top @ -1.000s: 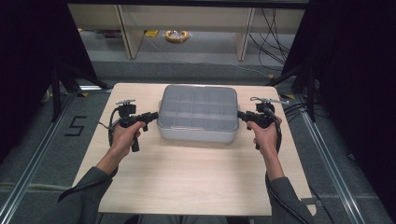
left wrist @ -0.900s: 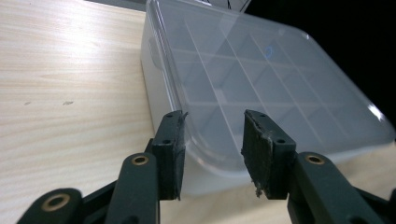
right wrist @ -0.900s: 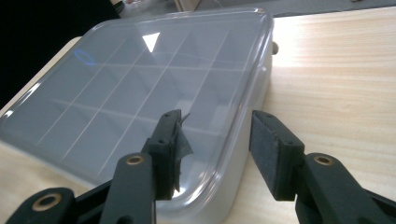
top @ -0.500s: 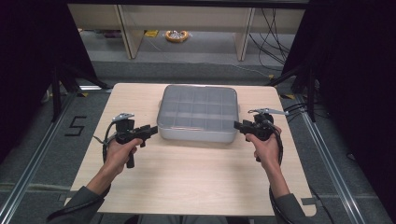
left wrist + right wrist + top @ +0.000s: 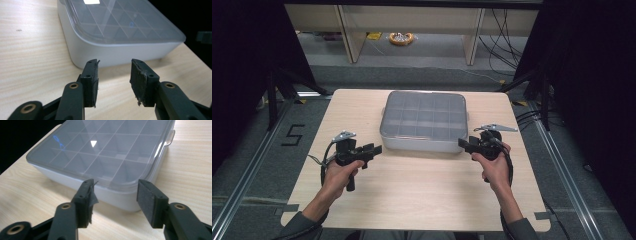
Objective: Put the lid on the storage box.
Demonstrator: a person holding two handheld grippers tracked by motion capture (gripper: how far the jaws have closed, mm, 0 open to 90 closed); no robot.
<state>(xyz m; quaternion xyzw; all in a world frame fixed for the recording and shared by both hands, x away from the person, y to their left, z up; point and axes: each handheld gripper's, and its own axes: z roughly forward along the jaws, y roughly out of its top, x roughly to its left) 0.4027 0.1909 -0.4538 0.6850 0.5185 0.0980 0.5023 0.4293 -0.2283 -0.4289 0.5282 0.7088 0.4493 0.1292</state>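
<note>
Both hands have drawn back toward the bottom of the frame, away from the box's sides. The box (image 5: pixel 424 121) sits at the centre of the table (image 5: pixel 412 195), lid on. The left gripper (image 5: pixel 374 149) stands released at lower left, nothing between its jaws. The right gripper (image 5: pixel 463 144), lower right, has just been opening, also empty.

One camera looks down from high up on the whole table (image 5: pixel 422 200). Two low cameras look closely across it at the same grey box (image 5: pixel 117 47).
</note>
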